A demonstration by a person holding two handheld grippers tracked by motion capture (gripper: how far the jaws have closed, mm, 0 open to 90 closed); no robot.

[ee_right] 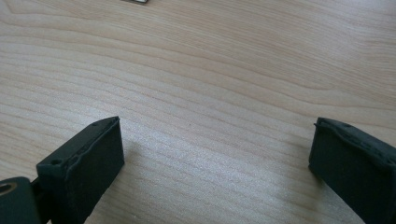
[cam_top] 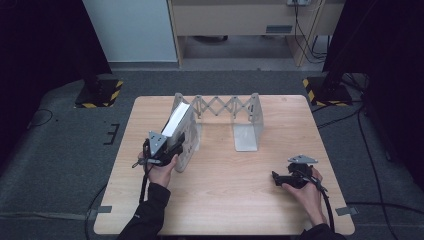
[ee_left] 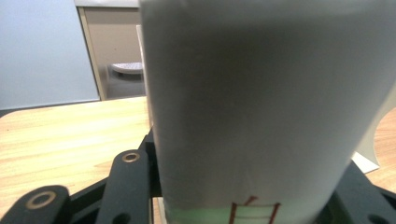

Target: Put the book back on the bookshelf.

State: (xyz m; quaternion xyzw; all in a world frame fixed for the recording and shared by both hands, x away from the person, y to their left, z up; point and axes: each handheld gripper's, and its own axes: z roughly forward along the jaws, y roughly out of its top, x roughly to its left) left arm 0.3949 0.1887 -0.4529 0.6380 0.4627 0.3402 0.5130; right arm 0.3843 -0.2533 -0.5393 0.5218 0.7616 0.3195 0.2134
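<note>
left gripper [cam_top: 172, 142] clamps the white book [cam_top: 177, 120], held upright at the left end plate of the expanding rack [cam_top: 222, 106] on the table [cam_top: 225, 200]; risk: a tilted book may catch the plate and tip it. right gripper [cam_top: 280, 179] rests open, empty, well apart

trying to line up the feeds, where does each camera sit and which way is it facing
High view: above the person's side, looking forward and down on the table; both forearms, left gripper and right gripper show.
Left gripper view: on the left gripper, looking along its jaws at the white book clamped between them.
Right gripper view: on the right gripper, facing down at bare wood between its open jaws.
Shared: high and left gripper views both show the white book.
</note>
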